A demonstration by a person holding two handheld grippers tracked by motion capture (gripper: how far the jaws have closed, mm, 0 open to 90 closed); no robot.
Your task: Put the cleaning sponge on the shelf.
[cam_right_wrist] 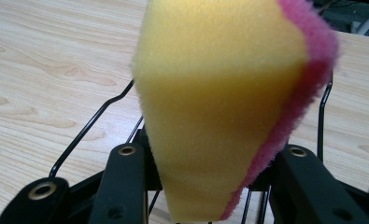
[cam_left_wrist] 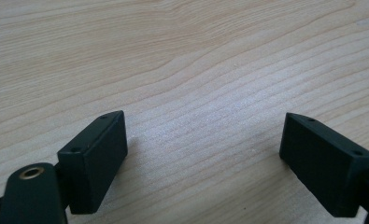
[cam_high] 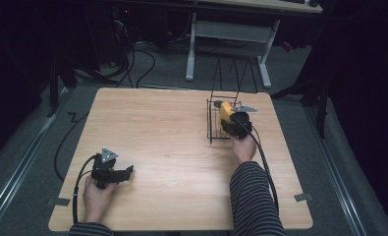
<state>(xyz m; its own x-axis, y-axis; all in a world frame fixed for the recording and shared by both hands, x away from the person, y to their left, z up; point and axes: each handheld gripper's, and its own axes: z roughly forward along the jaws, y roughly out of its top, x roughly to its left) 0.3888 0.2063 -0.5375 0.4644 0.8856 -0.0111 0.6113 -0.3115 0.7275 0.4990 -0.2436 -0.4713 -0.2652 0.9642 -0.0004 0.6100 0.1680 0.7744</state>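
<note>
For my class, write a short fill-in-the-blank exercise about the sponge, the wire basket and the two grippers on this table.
1. The right gripper is shut on a yellow and pink ____.
2. The sponge is held over a black wire ____.
3. The left gripper has its fingers ____, with nothing between them.
4. The wire basket stands on a ____ table.

Missing words: sponge; basket; open; wooden

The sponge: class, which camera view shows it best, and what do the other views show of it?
The right gripper view: the sponge looms close, yellow foam with a pink scouring edge, pinched between the right gripper jaws above the black wire rack. The high view shows it as a small yellow patch at the rack. The left gripper view faces bare table.
</note>
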